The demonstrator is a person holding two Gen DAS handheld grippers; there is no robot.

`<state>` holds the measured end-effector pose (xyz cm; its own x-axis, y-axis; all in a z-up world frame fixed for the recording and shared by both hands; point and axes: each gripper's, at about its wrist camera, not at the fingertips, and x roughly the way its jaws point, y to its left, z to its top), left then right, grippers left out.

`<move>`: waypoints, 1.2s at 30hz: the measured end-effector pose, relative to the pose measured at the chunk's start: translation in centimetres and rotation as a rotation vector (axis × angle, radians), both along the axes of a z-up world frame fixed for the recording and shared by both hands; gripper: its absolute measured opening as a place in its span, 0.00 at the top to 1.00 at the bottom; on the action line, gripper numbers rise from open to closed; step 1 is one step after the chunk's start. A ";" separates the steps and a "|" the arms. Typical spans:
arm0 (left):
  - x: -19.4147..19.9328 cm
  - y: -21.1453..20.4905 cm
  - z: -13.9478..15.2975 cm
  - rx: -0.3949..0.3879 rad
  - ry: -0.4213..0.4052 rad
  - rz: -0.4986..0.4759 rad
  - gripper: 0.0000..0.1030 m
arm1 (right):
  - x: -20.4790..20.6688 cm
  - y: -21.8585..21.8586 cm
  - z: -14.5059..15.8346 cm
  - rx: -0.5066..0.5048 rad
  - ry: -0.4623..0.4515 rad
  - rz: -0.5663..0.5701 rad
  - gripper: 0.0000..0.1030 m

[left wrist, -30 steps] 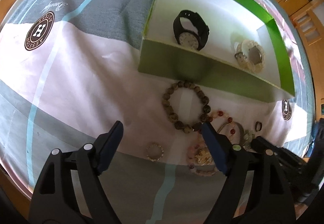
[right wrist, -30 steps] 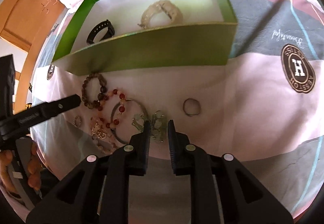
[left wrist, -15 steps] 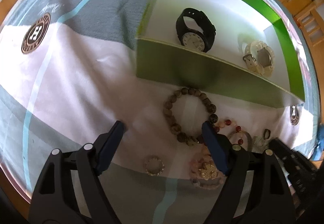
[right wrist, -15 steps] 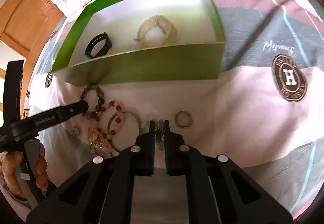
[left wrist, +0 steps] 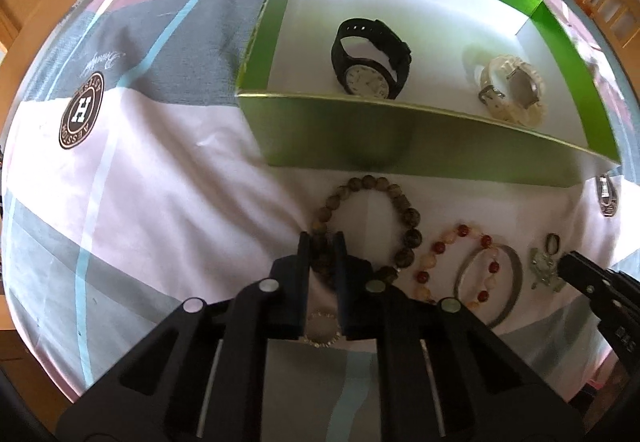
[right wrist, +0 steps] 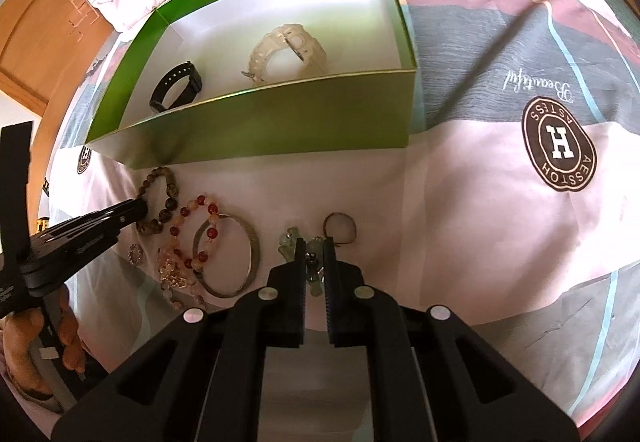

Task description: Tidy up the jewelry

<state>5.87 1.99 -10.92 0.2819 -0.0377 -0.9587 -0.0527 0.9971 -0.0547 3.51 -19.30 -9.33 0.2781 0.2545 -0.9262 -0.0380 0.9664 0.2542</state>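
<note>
On the bedsheet in front of the green box (left wrist: pixel 400 138) lies a brown bead bracelet (left wrist: pixel 374 182). My left gripper (left wrist: pixel 322 238) points down at it; its jaws are closing, and its near beads sit pinched between the pads. In the right wrist view my right gripper (right wrist: pixel 314 242) is shut on a pale green charm piece (right wrist: pixel 290 238), which still rests on the sheet. The left gripper (right wrist: pixel 136 208) shows there at the left, on the brown bracelet (right wrist: pixel 158 174). A black watch (left wrist: pixel 370 62) and a white watch (left wrist: pixel 514 90) lie in the box.
Between the two grippers lie a red-and-cream bead bracelet (right wrist: pixel 200 202), a metal bangle (right wrist: pixel 254 246), a gold charm bracelet (right wrist: pixel 172 274), a small sparkly ring (right wrist: pixel 135 254) and a thin ring (right wrist: pixel 340 228). A person's hand (right wrist: pixel 68 342) holds the left gripper. Pillows lie behind the box.
The left gripper slid right over the brown bead bracelet and its wide jaws closed on the beads. The right gripper's jaws narrowed and shut on the green charm piece.
</note>
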 end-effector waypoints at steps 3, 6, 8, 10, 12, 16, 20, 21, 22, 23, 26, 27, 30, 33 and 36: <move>-0.4 0.1 0.8 -0.020 -0.017 -0.016 0.89 | 0.0 -0.2 0.1 -0.003 -0.003 -0.006 0.92; -0.9 0.1 1.7 -0.018 -0.035 -0.026 0.89 | 0.0 -0.2 0.2 -0.007 -0.010 -0.006 0.92; -1.0 -0.3 1.8 -0.011 -0.033 -0.031 0.89 | 0.0 -0.1 0.1 -0.007 -0.007 -0.004 0.92; -1.0 -0.4 1.6 -0.007 -0.025 -0.032 0.89 | 0.0 0.0 -0.1 -0.007 -0.001 -0.001 0.92; -0.9 -0.5 1.4 -0.001 -0.019 -0.033 0.89 | 0.0 0.2 -0.2 -0.007 0.003 0.004 0.92; -1.2 0.3 1.3 0.002 -0.019 -0.027 0.86 | 0.1 0.2 0.2 -0.008 -0.013 0.003 0.78; -1.4 0.7 1.4 0.000 -0.024 -0.011 0.67 | 0.0 0.1 0.7 -0.023 -0.040 -0.006 0.74; -1.3 0.8 1.3 0.000 -0.021 -0.008 0.66 | 0.0 0.1 0.6 -0.021 -0.036 -0.007 0.74; -1.4 0.9 1.2 -0.002 -0.017 -0.006 0.65 | 0.1 0.1 0.4 -0.020 -0.031 -0.007 0.74; -1.3 0.9 1.0 -0.005 -0.010 -0.005 0.64 | 0.1 0.2 0.2 -0.020 -0.022 -0.005 0.74; -1.0 0.9 0.3 -0.008 0.012 -0.003 0.62 | 0.1 0.7 -0.5 -0.039 -0.002 0.007 0.74; -0.9 0.9 0.0 -0.006 0.018 -0.002 0.62 | 0.2 0.9 -0.7 -0.044 0.003 0.010 0.74; -0.6 0.9 -0.4 0.013 0.016 -0.010 0.61 | 0.2 1.2 -1.4 -0.063 0.015 0.018 0.74; -0.5 0.4 -0.4 0.053 -0.002 -0.039 0.76 | 0.1 1.5 -1.6 -0.084 -0.003 0.030 0.74; -0.6 -0.3 0.0 0.050 -0.017 -0.068 0.89 | -0.1 2.1 -1.2 -0.108 -0.031 0.062 0.85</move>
